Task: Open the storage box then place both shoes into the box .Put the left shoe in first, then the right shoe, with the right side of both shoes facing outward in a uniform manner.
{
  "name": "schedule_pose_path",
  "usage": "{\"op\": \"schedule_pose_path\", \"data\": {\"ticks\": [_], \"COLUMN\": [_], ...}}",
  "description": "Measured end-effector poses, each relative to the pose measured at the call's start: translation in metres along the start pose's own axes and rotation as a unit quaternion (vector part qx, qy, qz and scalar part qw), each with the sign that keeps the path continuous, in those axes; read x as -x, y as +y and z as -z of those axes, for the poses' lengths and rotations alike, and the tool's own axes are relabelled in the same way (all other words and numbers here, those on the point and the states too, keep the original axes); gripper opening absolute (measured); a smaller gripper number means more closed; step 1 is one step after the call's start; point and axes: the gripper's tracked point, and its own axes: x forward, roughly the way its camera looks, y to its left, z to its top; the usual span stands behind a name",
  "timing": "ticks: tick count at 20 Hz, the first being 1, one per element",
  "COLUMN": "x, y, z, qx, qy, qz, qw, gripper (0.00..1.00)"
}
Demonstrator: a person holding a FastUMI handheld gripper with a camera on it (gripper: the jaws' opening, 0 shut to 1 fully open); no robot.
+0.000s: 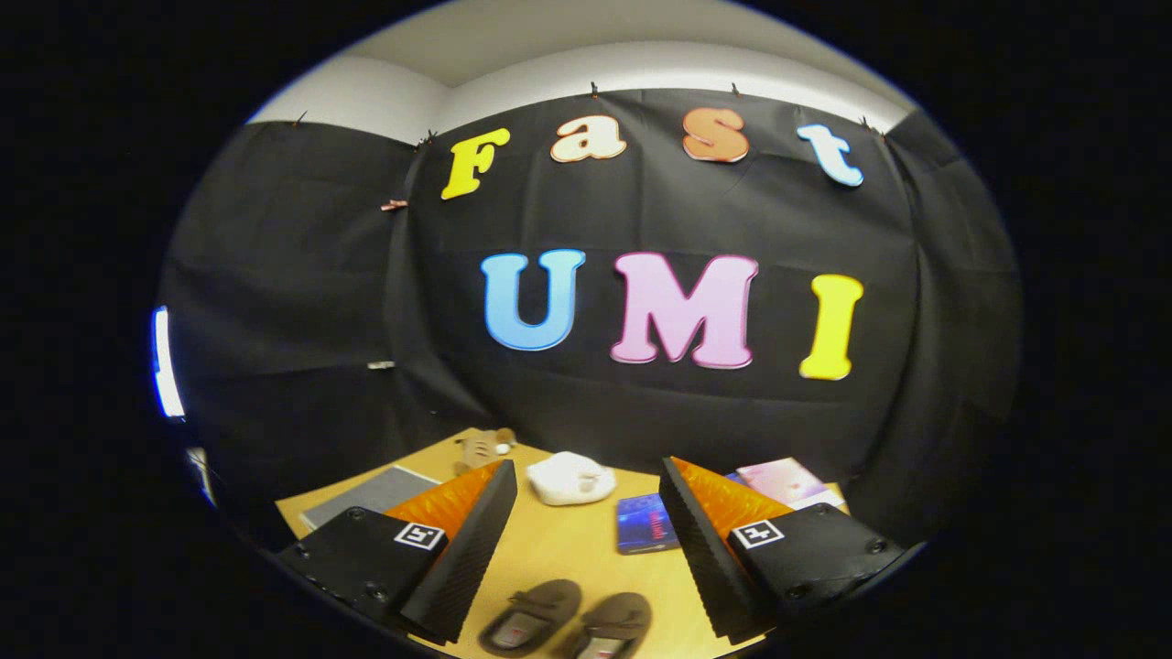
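I have the gripper (pixel 586 549) held above the wooden table (pixel 568 549) with its fingers spread wide and nothing between them. The two brown shoes (pixel 568 624) lie side by side on the table in the gap between the fingers, close to me. Beyond the fingertips sits a white lidded container (pixel 571 478), shut so I cannot tell its contents, with a blue book (pixel 645 523) just beside it.

A white lumpy object (pixel 571 479) is sitting on the wooden counter (pixel 558 549). A blue booklet (pixel 646 523) is lying beside it, a pale booklet (pixel 784 480) farther off, a grey mat (pixel 371 495) and brown toy (pixel 481 447) opposite.
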Motion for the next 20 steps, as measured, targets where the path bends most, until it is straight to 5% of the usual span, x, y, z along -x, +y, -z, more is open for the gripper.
{"op": "schedule_pose_path", "data": {"ticks": [4,9,15,20], "x": [-0.025,-0.047,-0.074,-0.081], "y": [0.038,0.075,0.101,0.137], "z": [0.037,0.088,0.168,0.222], "qx": [-0.084,-0.197,-0.338,-0.412], "qy": [0.058,0.141,0.268,0.353], "qz": [-0.092,-0.183,-0.248,-0.31], "qw": [0.991,0.953,0.867,0.781], "gripper": [0.99,0.98,0.96,0.96]}}
